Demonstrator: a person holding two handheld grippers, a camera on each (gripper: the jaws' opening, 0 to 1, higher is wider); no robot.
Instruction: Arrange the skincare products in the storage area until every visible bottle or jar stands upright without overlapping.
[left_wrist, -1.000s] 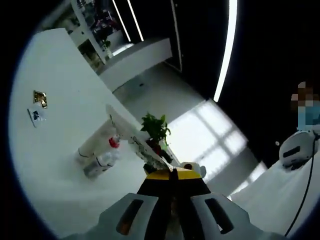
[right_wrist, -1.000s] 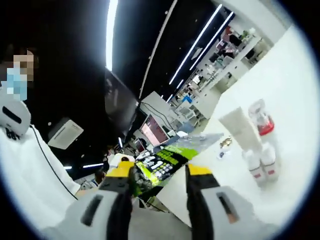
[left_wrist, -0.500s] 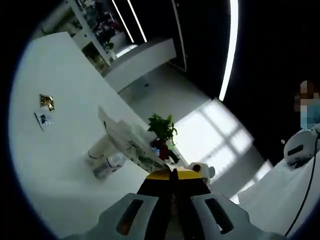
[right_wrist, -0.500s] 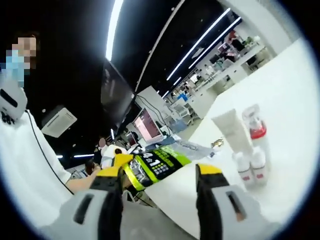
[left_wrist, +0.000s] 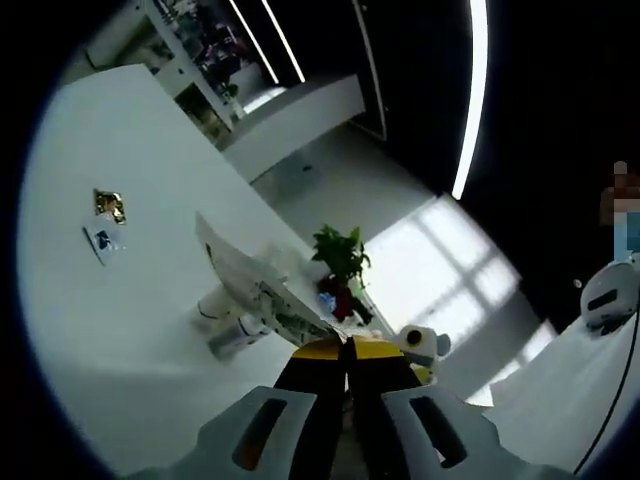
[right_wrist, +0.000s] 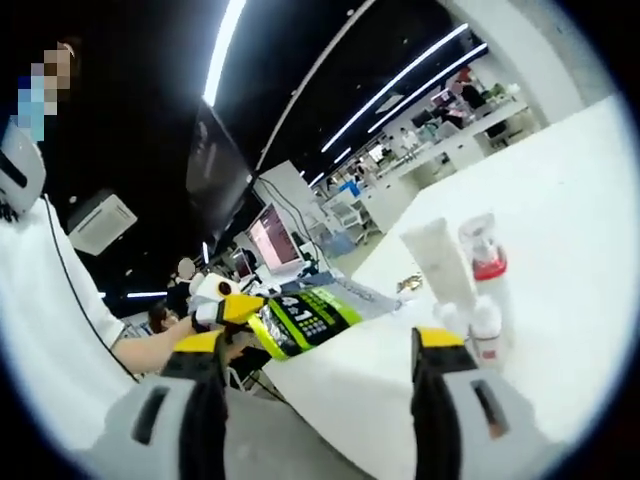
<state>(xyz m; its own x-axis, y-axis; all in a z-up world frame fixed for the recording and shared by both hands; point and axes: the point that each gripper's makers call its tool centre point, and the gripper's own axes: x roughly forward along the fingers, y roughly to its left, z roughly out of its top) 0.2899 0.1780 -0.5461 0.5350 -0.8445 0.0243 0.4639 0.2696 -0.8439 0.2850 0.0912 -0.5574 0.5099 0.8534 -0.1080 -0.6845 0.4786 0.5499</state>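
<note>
Two views, one white table (left_wrist: 120, 330) as the biggest thing, carrying everything. Left gripper (left_wrist: 347, 345) has its yellow-tipped jaws pressed together on the edge of a flat printed packet (left_wrist: 262, 292), which sticks out over the table away from the camera. In the right gripper view that same packet (right_wrist: 305, 320) shows its green and black face, pinched by the left gripper (right_wrist: 232, 308) coming in from the left, a hand behind it. Right gripper (right_wrist: 325, 345) has jaws spread wide, nothing between them, held off the table edge.

Skincare group stands upright on the table, packed close: white tube (right_wrist: 437, 262) on its cap, clear bottle with a red collar (right_wrist: 484, 262) just beside it, two small white bottles (right_wrist: 485, 328) in front of them, nearer the right gripper. In the left gripper view the group (left_wrist: 228, 322) sits partly behind the packet; cannot tell items apart there.

Potted green plant (left_wrist: 341, 262) beyond the far table edge. Small gold sachet (left_wrist: 109, 205) and a small white packet (left_wrist: 99, 241) lie flat, near each other, well apart from the bottles.
</note>
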